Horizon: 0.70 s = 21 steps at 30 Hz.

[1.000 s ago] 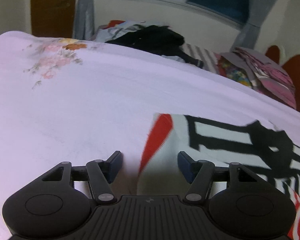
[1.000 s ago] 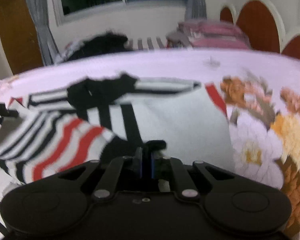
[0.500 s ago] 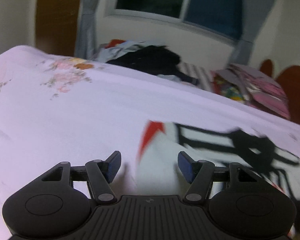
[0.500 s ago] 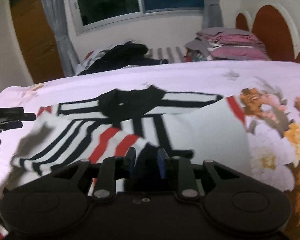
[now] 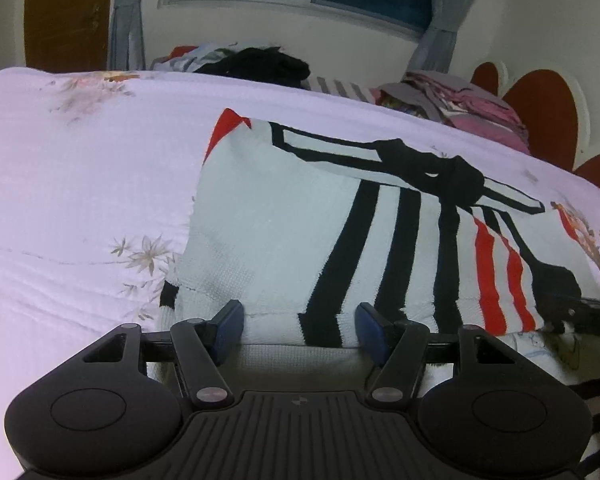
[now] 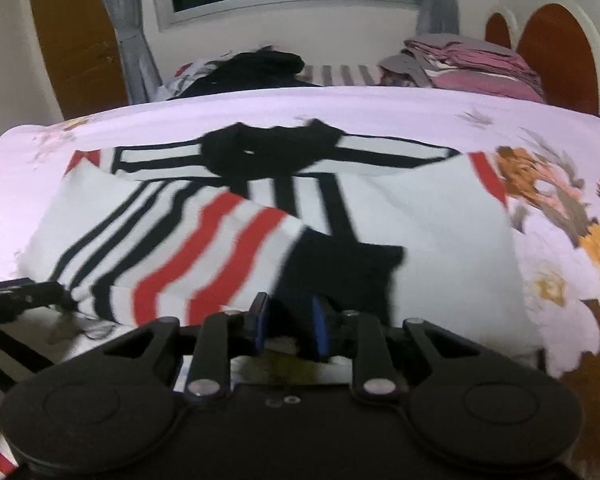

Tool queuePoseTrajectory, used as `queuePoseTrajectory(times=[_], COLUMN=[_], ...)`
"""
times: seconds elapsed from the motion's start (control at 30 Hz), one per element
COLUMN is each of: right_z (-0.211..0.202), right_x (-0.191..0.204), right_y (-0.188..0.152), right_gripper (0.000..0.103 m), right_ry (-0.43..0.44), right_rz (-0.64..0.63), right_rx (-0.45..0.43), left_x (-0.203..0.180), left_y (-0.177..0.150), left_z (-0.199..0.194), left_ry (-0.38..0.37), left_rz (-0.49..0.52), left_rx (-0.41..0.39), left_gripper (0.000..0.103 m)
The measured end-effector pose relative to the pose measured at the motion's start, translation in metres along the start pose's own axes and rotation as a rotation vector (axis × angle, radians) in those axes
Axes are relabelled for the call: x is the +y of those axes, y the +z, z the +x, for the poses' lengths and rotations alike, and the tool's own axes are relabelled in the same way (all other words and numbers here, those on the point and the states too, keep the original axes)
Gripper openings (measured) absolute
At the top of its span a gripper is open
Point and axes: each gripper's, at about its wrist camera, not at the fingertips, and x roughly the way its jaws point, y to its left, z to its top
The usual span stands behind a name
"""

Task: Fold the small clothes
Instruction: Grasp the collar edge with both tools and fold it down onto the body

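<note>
Striped sweater lay flat on floral bedsheet, one striped sleeve folded across front. Left gripper stood wide open at hem, nothing held. Right gripper jaws just closing, narrow gap w/ black cuff betw pads, not clamped.

Dim indoor light, pink cast; right view motion-blurred; fisheye bending edges, dark corners

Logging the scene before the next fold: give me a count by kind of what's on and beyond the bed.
Striped garments being folded: 1, the striped sweater
Heaps of unfolded clothes: 1, the dark heap
Stacks of folded clothes: 1, the pink stack
Grippers: 2, left gripper and right gripper
Total: 5
</note>
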Motion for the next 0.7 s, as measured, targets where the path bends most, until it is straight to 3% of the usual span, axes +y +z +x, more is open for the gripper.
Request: queuePoseTrajectory(times=[0.1,0.4,0.53,0.7], right_z=[-0.014,-0.051,-0.053,-0.068], right_x=[0.002,0.049,0.064,0.040], right_y=[0.001,-0.039,-0.061,-0.083], right_gripper=[0.027,0.030,0.028,0.027], right_ry=[0.009,0.160,0.164,0.132], right_rz=[0.007,-0.078,-0.152,-0.128], right_rx=[0.001,0.042,0.084,0.097], left_x=[-0.004,-0.046,-0.053,-0.039], left_y=[0.003,-0.037,-0.061,-0.085], left_z=[-0.012,-0.057,-0.062,-0.075], left_ry=[-0.001,-0.138,-0.117,-0.075], left_rz=[-0.029,0.104,0.151,0.210], left_rx=[0.002,0.049,0.090,0.094], left_gripper=[0.062,0.062,0.062,0.062])
